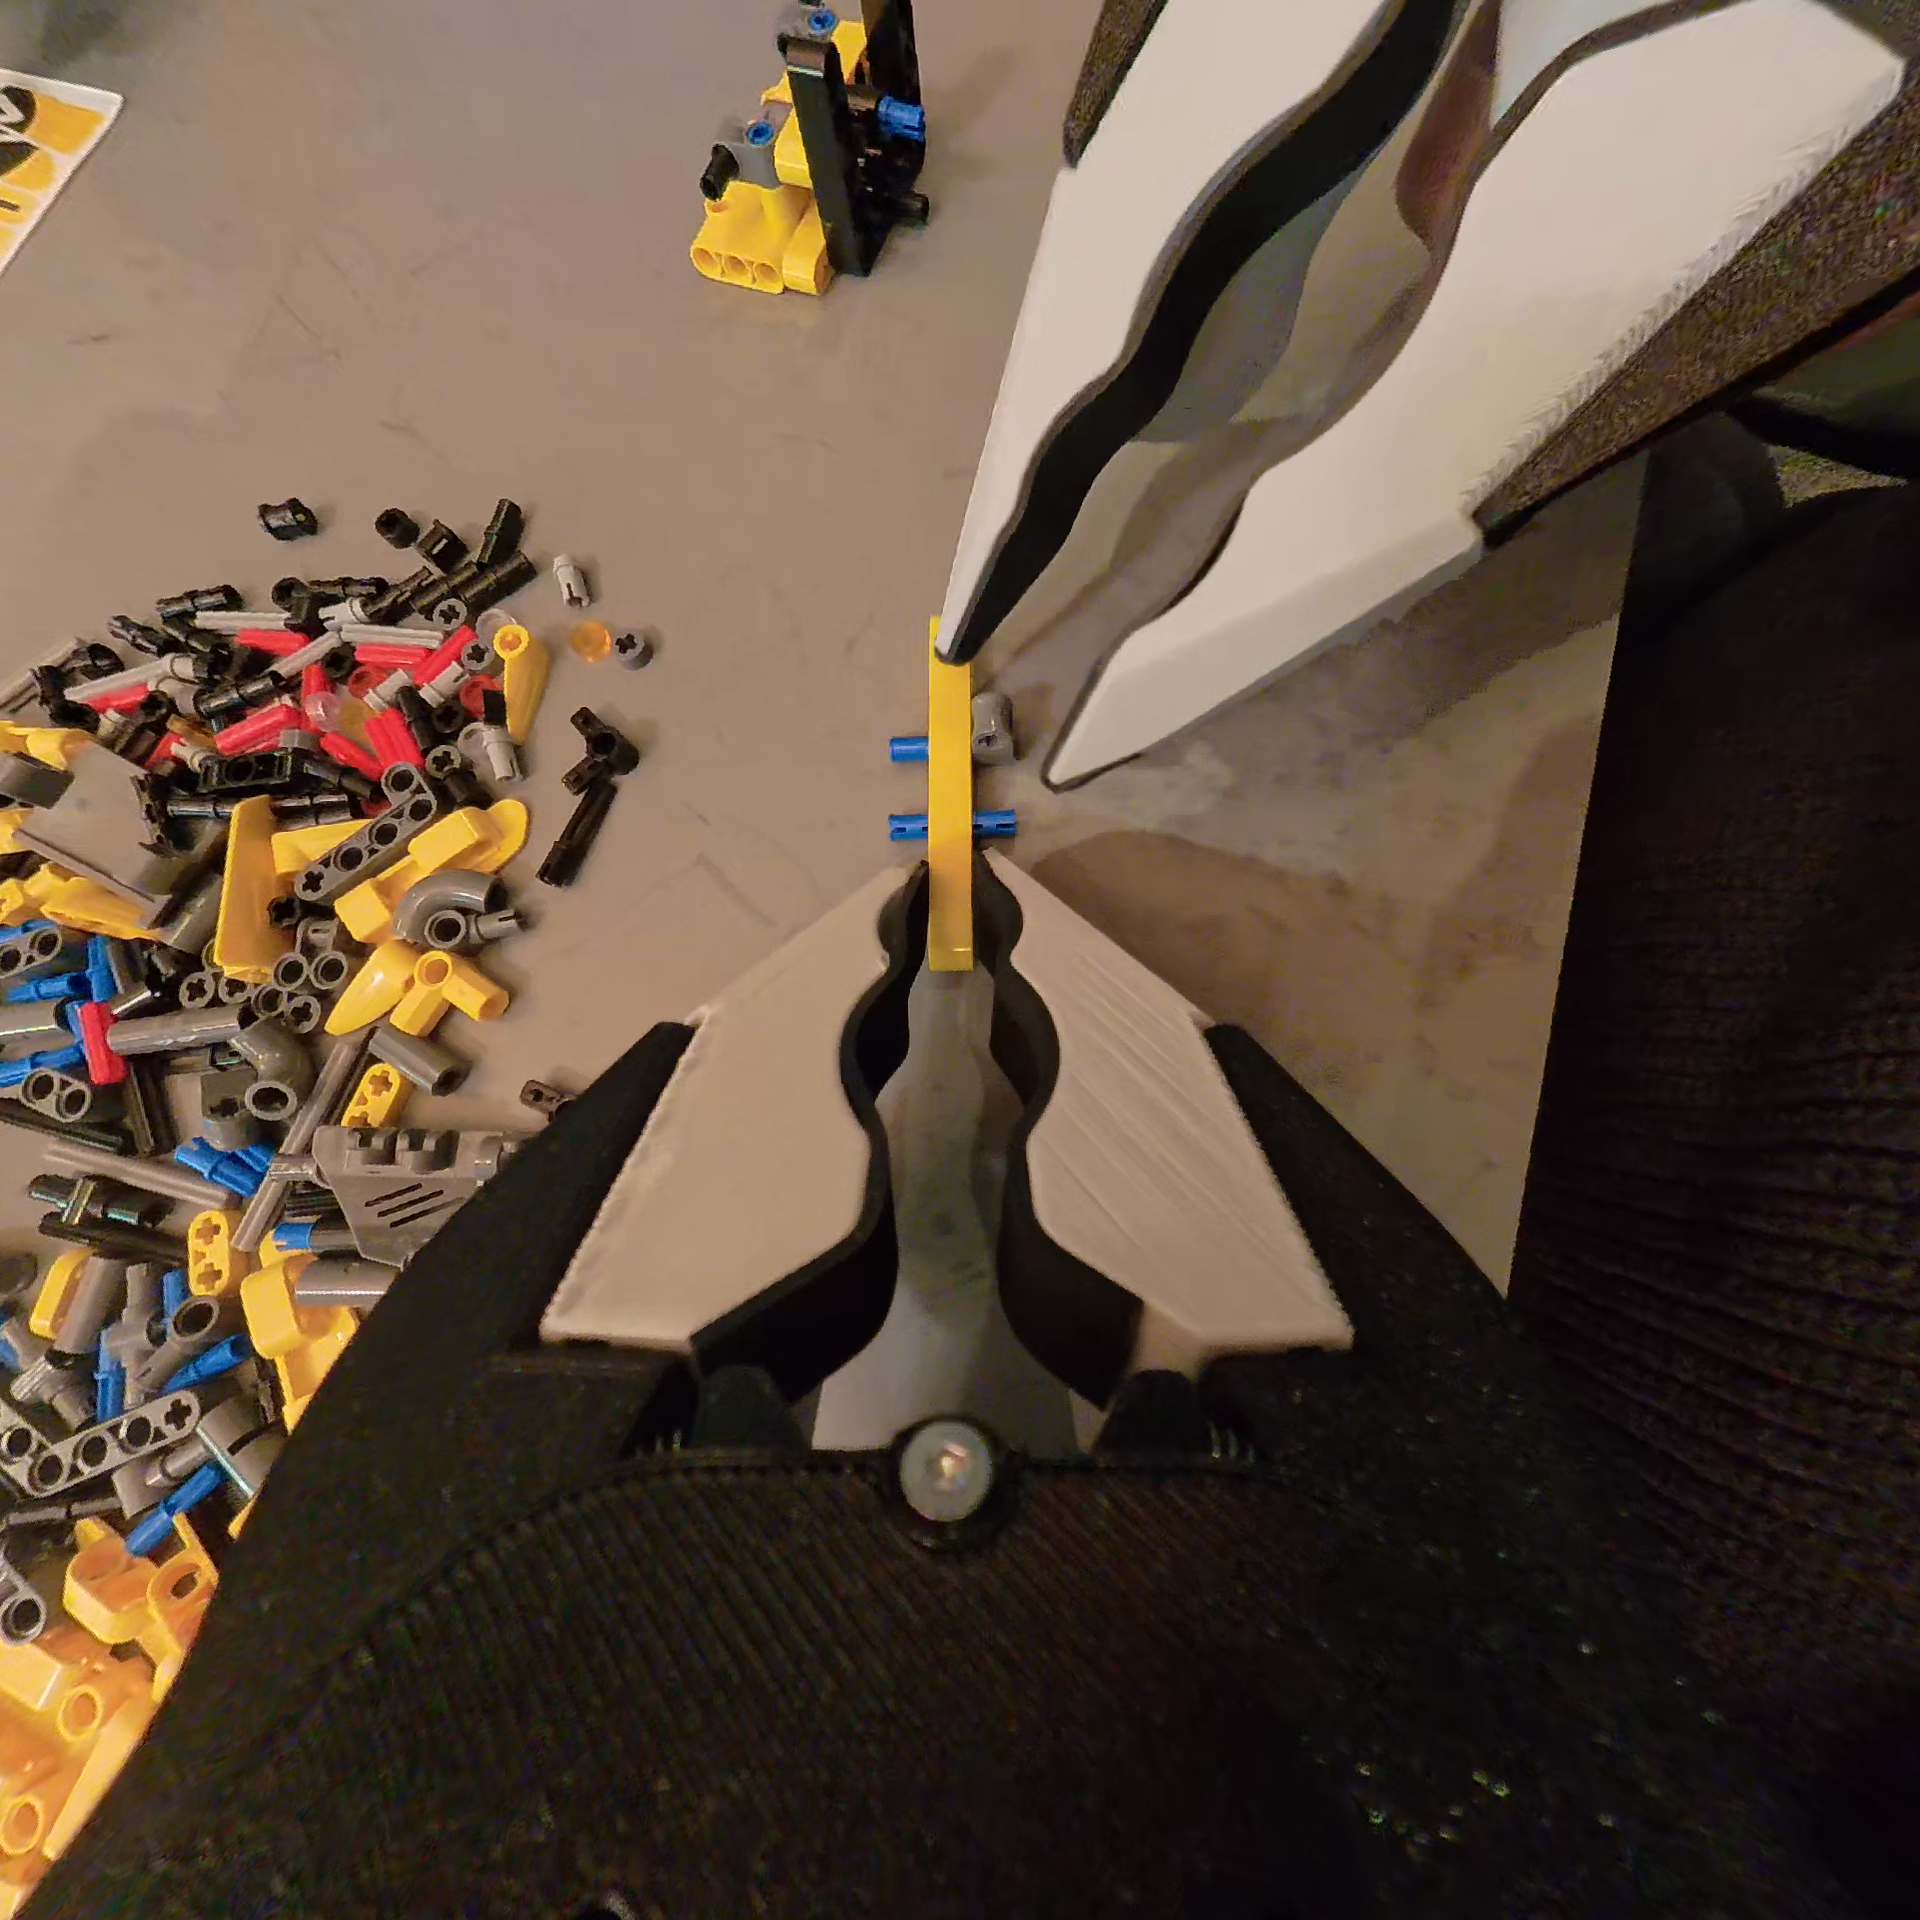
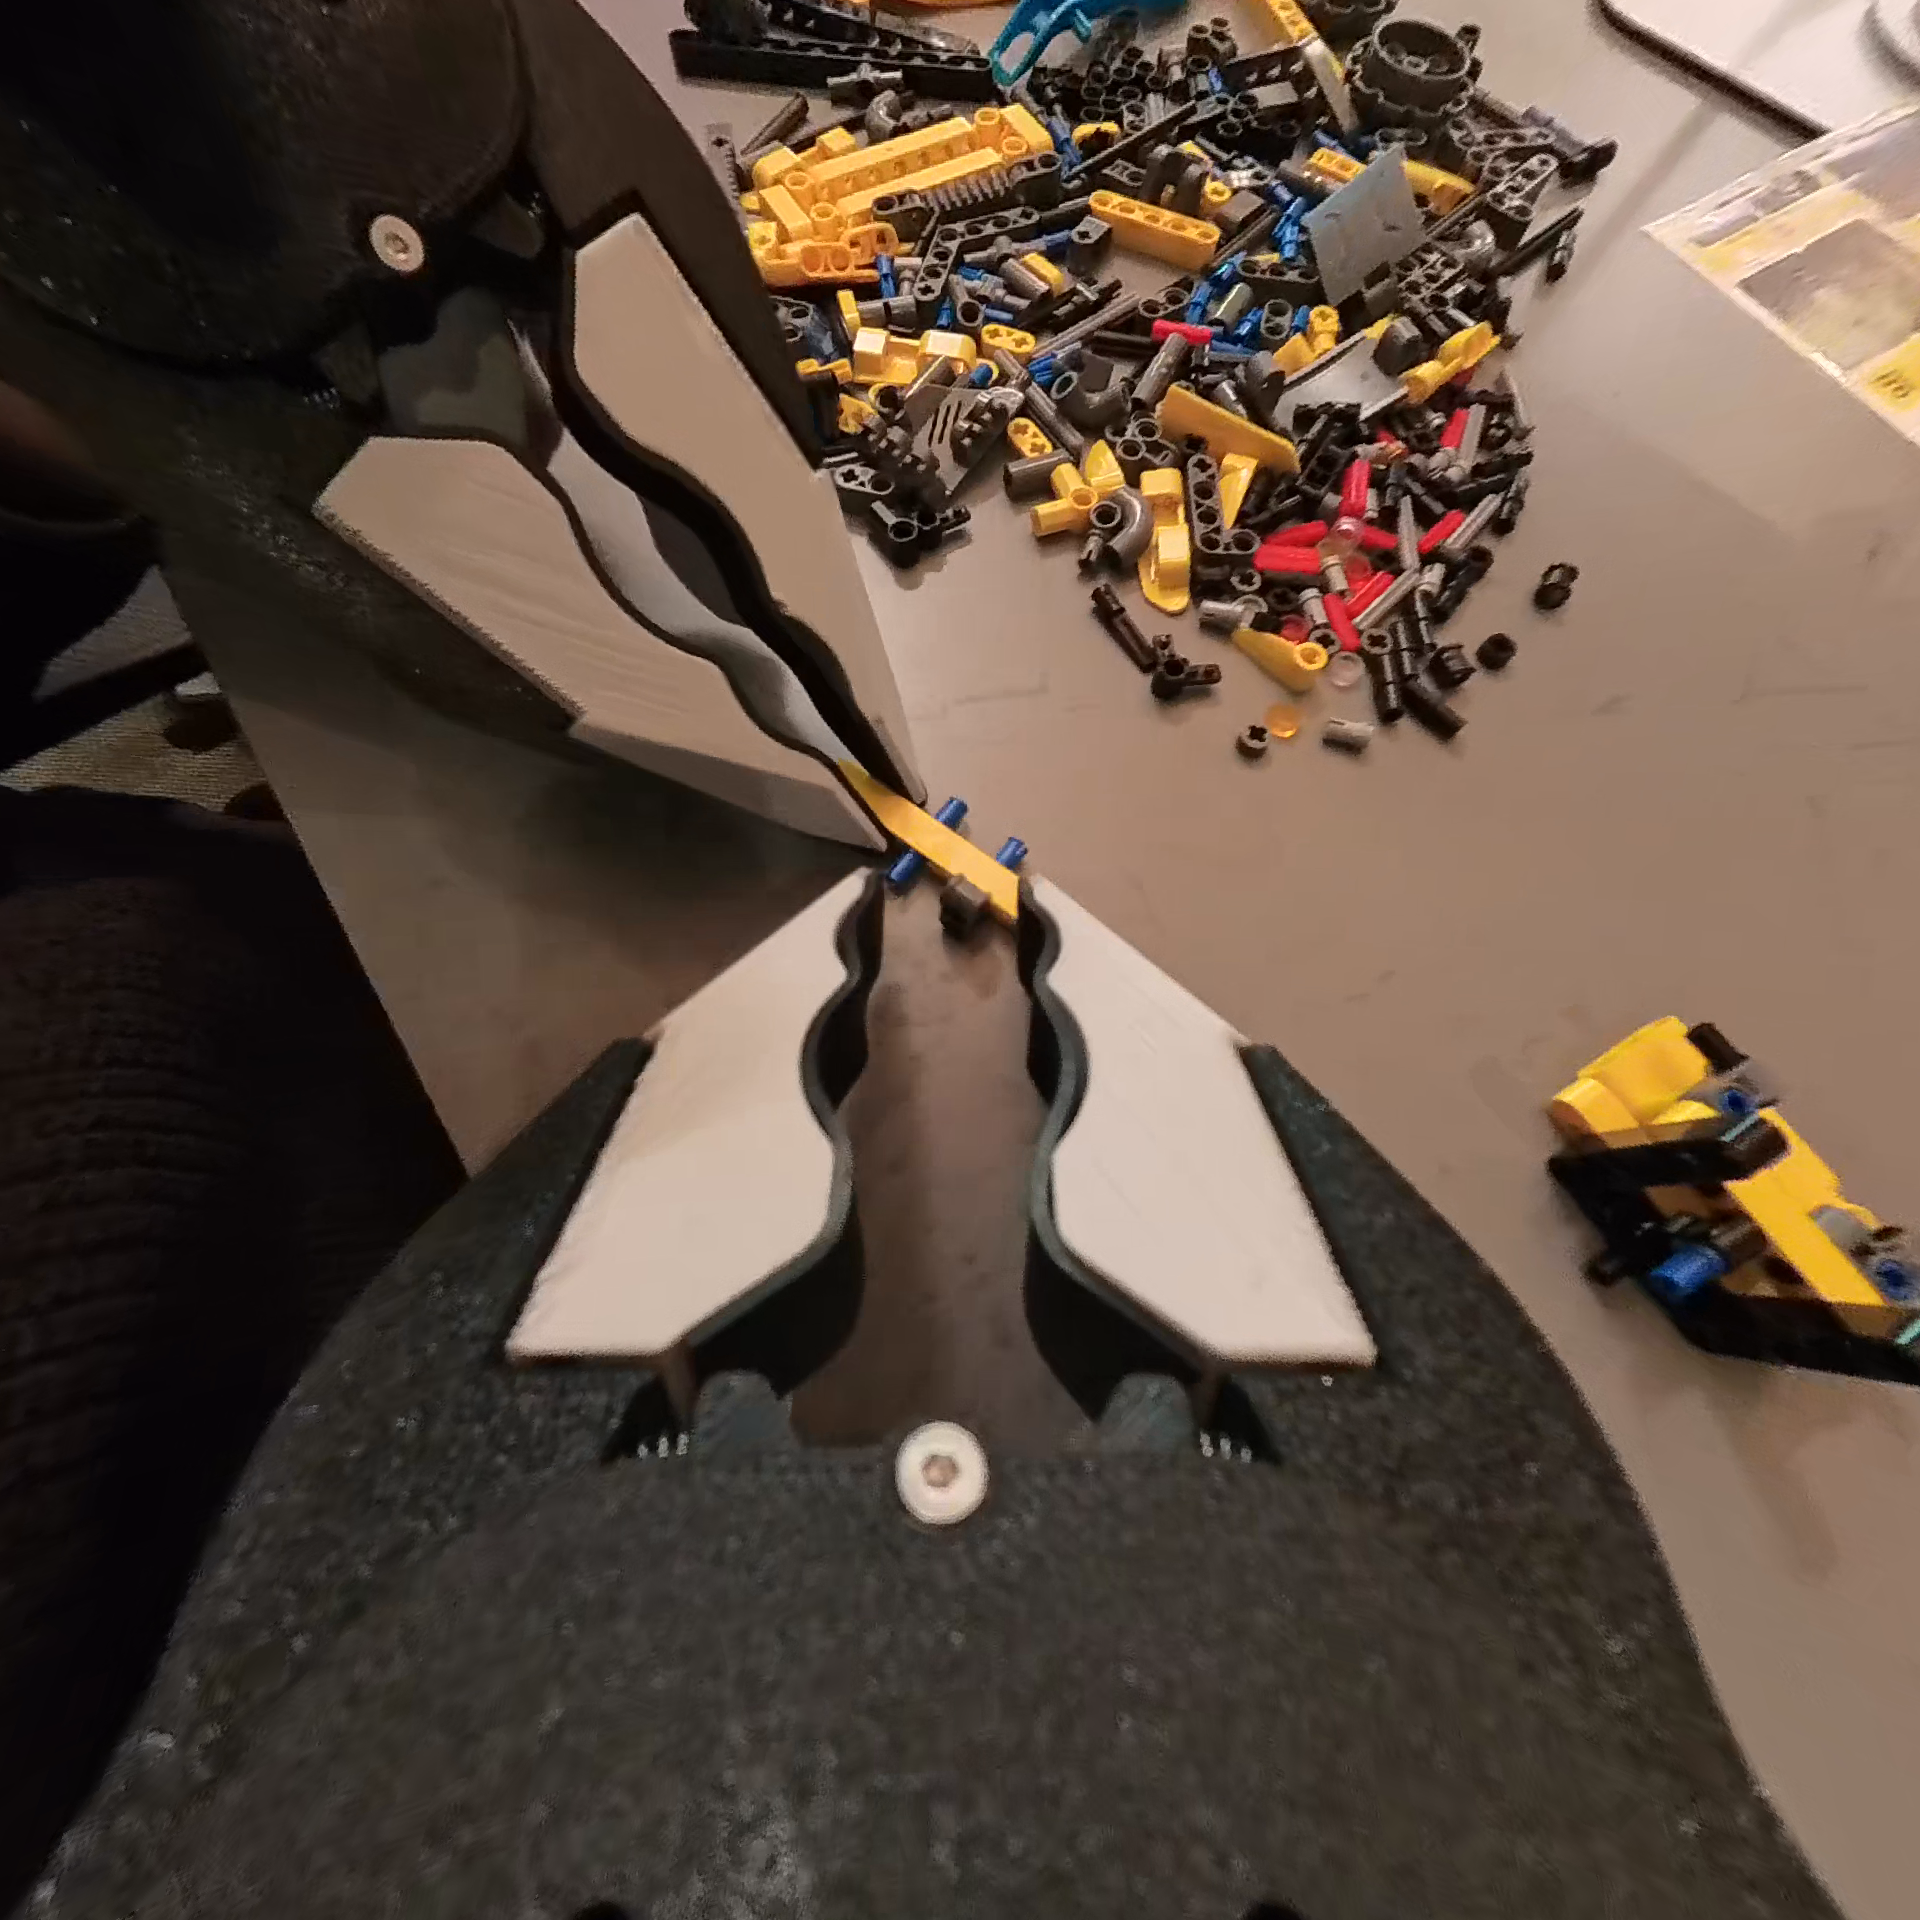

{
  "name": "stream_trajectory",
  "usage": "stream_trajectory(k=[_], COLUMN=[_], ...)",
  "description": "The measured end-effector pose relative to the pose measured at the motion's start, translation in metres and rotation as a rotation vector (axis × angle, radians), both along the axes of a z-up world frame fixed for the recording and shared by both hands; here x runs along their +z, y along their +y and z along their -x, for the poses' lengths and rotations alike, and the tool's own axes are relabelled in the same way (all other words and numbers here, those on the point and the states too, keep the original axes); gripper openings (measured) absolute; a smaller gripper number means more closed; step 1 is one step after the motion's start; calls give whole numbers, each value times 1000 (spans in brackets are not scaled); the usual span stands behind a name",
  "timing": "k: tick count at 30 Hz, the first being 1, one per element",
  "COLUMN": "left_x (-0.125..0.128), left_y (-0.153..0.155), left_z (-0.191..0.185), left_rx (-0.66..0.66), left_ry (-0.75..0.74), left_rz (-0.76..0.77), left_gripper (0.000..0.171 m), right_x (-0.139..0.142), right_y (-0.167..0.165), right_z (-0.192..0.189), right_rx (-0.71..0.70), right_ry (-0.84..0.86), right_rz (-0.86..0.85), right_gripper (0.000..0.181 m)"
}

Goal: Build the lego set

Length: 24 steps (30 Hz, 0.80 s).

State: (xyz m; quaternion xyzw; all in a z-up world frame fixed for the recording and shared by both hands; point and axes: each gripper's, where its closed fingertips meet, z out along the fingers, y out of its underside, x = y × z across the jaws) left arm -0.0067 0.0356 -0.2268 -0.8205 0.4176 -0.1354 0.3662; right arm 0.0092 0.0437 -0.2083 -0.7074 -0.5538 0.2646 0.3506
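Observation:
My left gripper is shut on the near end of a thin yellow beam and holds it edge-up above the grey table. Two blue pins pass through the beam, and a small grey connector sits on its right side. My right gripper is open, with its fingertips on either side of the grey connector and the beam. In the left wrist view the right gripper comes in from the upper right, and one of its fingertips touches the beam's far end.
A large pile of loose black, yellow, red, blue and grey building parts lies to the left; in the right wrist view the pile is ahead. A small yellow-and-black assembly stands apart. Printed sheets lie at the edges. The tips of both grippers are at nearly the same place.

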Motion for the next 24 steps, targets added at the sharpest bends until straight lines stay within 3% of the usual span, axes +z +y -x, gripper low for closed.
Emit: stream_trajectory(k=[7, 12, 16, 20, 24], left_x=[0, 3, 15, 26, 27], left_y=[0, -6, -16, -13, 1], left_z=[0, -5, 1, 26, 82], left_rx=[19, 10, -11, 39, 230], left_ry=[-16, -82, -153, -194, -148], left_rz=[18, 87, 133, 119, 71], left_gripper=[7, 31, 25, 18, 12], right_x=[-5, -4, 4, 10, 13], right_y=[1, 2, 1, 3, 5], right_z=[1, 1, 1, -1, -1], right_rx=[2, 12, 19, 6, -3], right_ry=[-33, -24, 28, 70, 95], right_rz=[-3, -6, -12, 5, 25], right_gripper=[23, 22, 21, 24, 25])
